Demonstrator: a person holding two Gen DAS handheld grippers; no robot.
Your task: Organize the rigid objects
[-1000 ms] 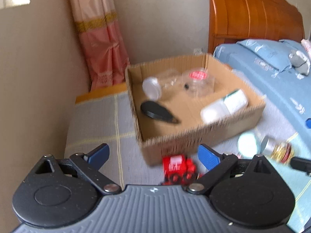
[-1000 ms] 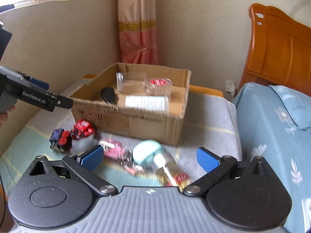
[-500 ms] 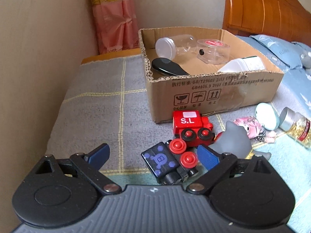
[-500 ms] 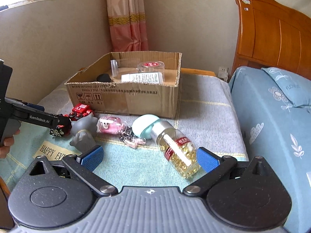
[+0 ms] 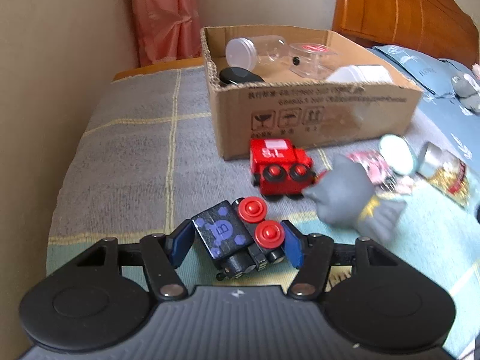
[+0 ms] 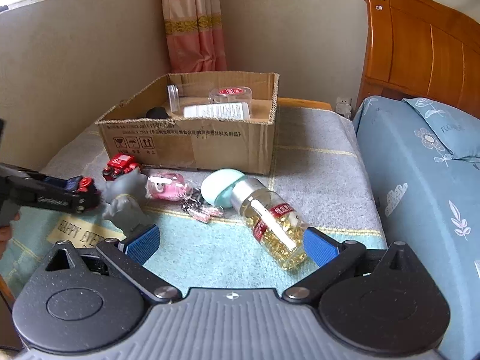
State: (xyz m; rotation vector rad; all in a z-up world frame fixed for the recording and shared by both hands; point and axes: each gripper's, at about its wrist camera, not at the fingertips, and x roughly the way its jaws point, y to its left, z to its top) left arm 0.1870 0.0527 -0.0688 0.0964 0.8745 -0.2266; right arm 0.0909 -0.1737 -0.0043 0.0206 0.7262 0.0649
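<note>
The left gripper (image 5: 237, 244) is closing on the black toy train (image 5: 237, 240) lying on the blanket, next to be lifted into the cardboard box (image 5: 315, 120); the right gripper (image 6: 231, 244) waits open.

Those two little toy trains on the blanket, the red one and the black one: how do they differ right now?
The red train stands free by the cardboard box; the black train sits between the left gripper, whose jaws are closing on it. Red bears white letters; black bears purple spots. Both have red wheels.

left gripper (image 5: 235, 244) | jaws closing round black toy train (image 5: 231, 235) | cardboard box (image 5: 315, 117) behind
</note>
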